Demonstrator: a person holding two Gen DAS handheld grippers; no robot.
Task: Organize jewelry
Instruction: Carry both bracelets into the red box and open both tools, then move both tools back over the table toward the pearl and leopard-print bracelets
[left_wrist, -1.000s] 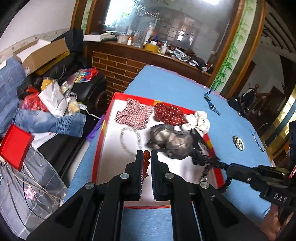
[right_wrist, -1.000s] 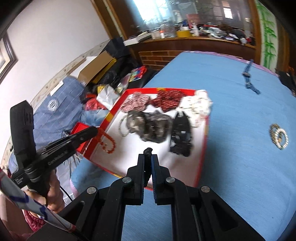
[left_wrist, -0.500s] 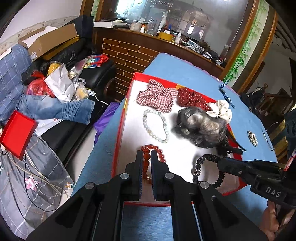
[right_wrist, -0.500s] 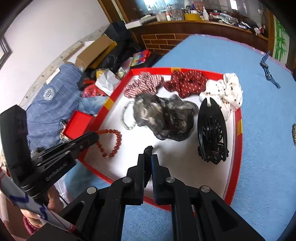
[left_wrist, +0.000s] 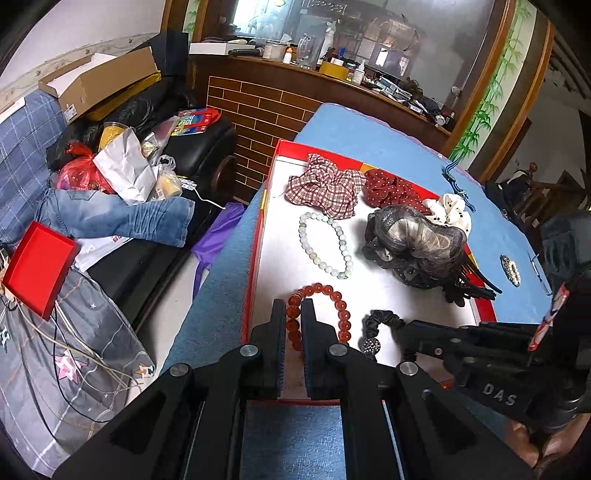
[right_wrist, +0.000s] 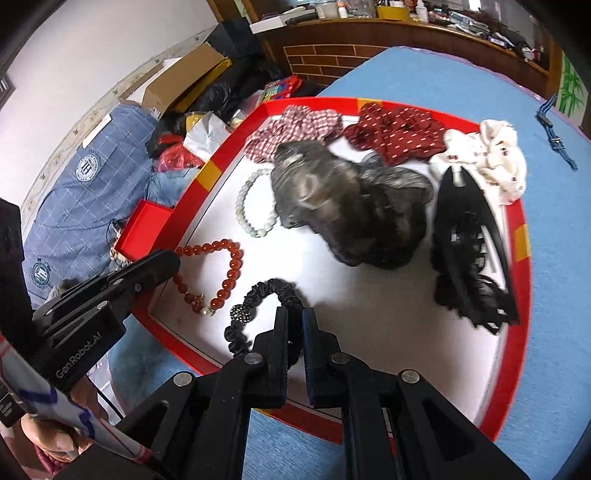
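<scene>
A red-rimmed white tray (left_wrist: 258, 236) (right_wrist: 207, 173) lies on the blue table. My left gripper (left_wrist: 293, 308) is shut on a red bead bracelet (left_wrist: 334, 295) (right_wrist: 231, 266) that rests on the tray's near left corner. My right gripper (right_wrist: 294, 314) is shut on a black scrunchie hair tie with a sparkly bead (right_wrist: 255, 295) (left_wrist: 376, 325), which lies on the tray beside the red bracelet. A pale green bead bracelet (left_wrist: 325, 243) (right_wrist: 245, 206) lies further in.
On the tray: plaid scrunchie (left_wrist: 325, 184), dark red scrunchie (left_wrist: 391, 188), white scrunchie (right_wrist: 495, 162), grey hair piece (right_wrist: 343, 206), black claw clip (right_wrist: 469, 236). A beaded bracelet (left_wrist: 509, 269) and a blue strap (right_wrist: 554, 129) lie on the table. Cluttered sofa at left.
Both grippers have come down to the tray. The red bracelet and the black hair tie, hanging in the air a second ago, now rest on the tray's near end.
</scene>
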